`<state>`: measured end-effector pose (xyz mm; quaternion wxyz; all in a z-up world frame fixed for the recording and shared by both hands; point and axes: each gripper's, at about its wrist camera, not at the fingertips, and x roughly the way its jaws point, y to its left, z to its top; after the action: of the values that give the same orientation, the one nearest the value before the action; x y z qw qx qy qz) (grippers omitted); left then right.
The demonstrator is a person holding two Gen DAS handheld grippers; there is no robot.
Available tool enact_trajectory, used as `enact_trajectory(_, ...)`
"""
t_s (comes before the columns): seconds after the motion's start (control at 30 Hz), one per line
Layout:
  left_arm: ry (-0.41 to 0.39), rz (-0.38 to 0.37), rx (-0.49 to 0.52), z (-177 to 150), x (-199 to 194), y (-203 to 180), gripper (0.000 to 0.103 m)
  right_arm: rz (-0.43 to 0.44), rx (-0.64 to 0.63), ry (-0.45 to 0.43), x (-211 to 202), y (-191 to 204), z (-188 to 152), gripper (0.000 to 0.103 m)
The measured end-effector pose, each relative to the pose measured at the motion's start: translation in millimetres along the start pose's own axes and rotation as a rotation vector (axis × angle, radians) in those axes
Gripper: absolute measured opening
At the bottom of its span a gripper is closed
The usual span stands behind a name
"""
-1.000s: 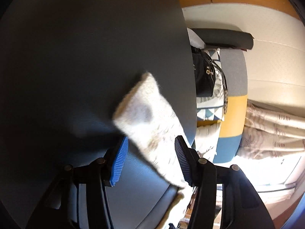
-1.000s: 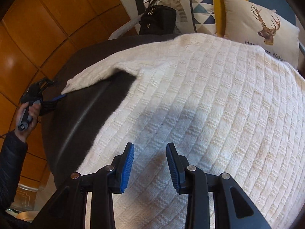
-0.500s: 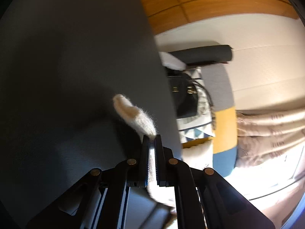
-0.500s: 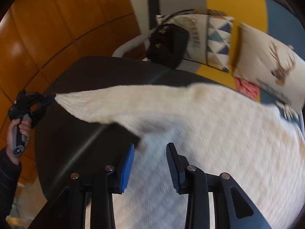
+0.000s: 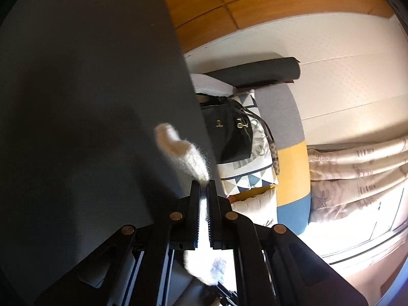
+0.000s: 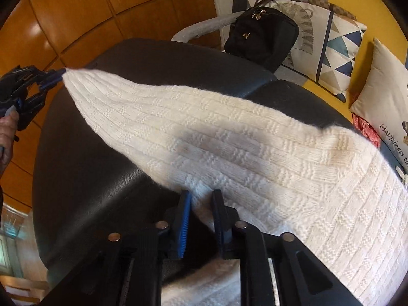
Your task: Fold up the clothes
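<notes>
A white knit sweater (image 6: 255, 153) lies spread over a dark round table (image 6: 89, 178). Its sleeve stretches taut up to the left, where my left gripper (image 6: 61, 72), held by a person's hand (image 6: 7, 127), pinches the cuff. In the left wrist view that gripper (image 5: 203, 186) is shut on the fuzzy cuff (image 5: 178, 150), which sticks out past the fingertips above the table (image 5: 76, 102). My right gripper (image 6: 201, 199) is at the base of the sleeve. Its blue-padded fingers are drawn close with a thick fold of knit between them.
A black handbag (image 6: 260, 38) and patterned cushions (image 6: 331, 46) sit on a yellow, grey and blue sofa just beyond the table's far edge. Orange wooden wall panels (image 6: 89, 12) stand behind. Curtains (image 5: 357, 173) hang by a bright window.
My left gripper went from open around the cuff to shut on it and pulled the sleeve out straight. My right gripper's fingers narrowed onto the sweater at the sleeve base.
</notes>
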<state>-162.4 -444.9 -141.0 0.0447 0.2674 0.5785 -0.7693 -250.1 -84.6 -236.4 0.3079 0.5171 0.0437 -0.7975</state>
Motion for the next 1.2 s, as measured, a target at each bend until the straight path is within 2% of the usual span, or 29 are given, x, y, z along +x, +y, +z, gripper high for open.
enact_trajectory(0.03,-0.004,0.012,-0.008,-0.5,-2.2,6.7,0.004,0.037,0.003,0.007,-2.1,-1.4,-1.5,0.022)
enact_trajectory(0.07,-0.004,0.018,-0.020,-0.4,-5.1,14.4,0.004,0.115,0.026,0.015,-8.8,-6.0,-2.7,0.028)
enact_trajectory(0.17,-0.002,0.035,-0.070,1.5,-10.5,37.3,0.004,0.145,0.185,-0.064,-35.4,-33.3,-2.3,0.030)
enact_trajectory(0.2,0.002,0.042,-0.076,1.5,-8.7,41.4,0.004,0.139,0.241,-0.086,-40.7,-43.2,-1.3,0.030)
enact_trajectory(0.27,0.008,0.049,-0.083,-0.7,-7.8,43.7,0.004,0.055,0.284,-0.065,-30.6,-51.5,2.8,0.029)
enact_trajectory(0.3,0.012,0.037,-0.087,-1.9,-7.5,42.0,0.004,0.007,0.265,-0.053,-23.3,-48.8,3.1,0.022)
enact_trajectory(0.33,0.010,0.020,-0.085,-2.6,-8.4,37.4,0.004,-0.039,0.246,-0.042,-16.5,-45.9,3.3,0.021)
enact_trajectory(0.4,0.006,-0.011,-0.051,-2.1,-10.4,21.8,0.004,-0.050,0.232,-0.062,-17.8,-40.1,3.8,0.022)
enact_trajectory(0.47,0.005,-0.059,0.004,-4.2,-14.6,-3.3,0.004,0.008,0.298,-0.087,-27.9,-48.9,0.8,0.024)
enact_trajectory(0.53,0.007,-0.106,0.062,-8.1,-18.5,-30.9,0.004,0.065,0.343,-0.127,-41.7,-51.5,-5.6,0.030)
enact_trajectory(0.67,0.066,-0.204,0.176,-31.2,-17.1,-100.1,0.004,0.100,0.408,-0.196,-73.0,-56.2,-28.1,0.032)
enact_trajectory(0.9,0.243,-0.358,0.314,-120.4,13.7,-212.1,0.004,0.075,0.531,-0.296,-144.2,-74.7,-83.3,0.031)
enact_trajectory(1.1,0.442,-0.514,0.426,-237.2,44.1,-295.5,0.004,0.021,0.667,-0.363,-198.5,-103.3,-164.4,0.032)
enact_trajectory(1.2,0.556,-0.549,0.483,-301.3,62.0,-322.2,0.004,-0.012,0.747,-0.405,-219.2,-118.9,-206.8,0.032)
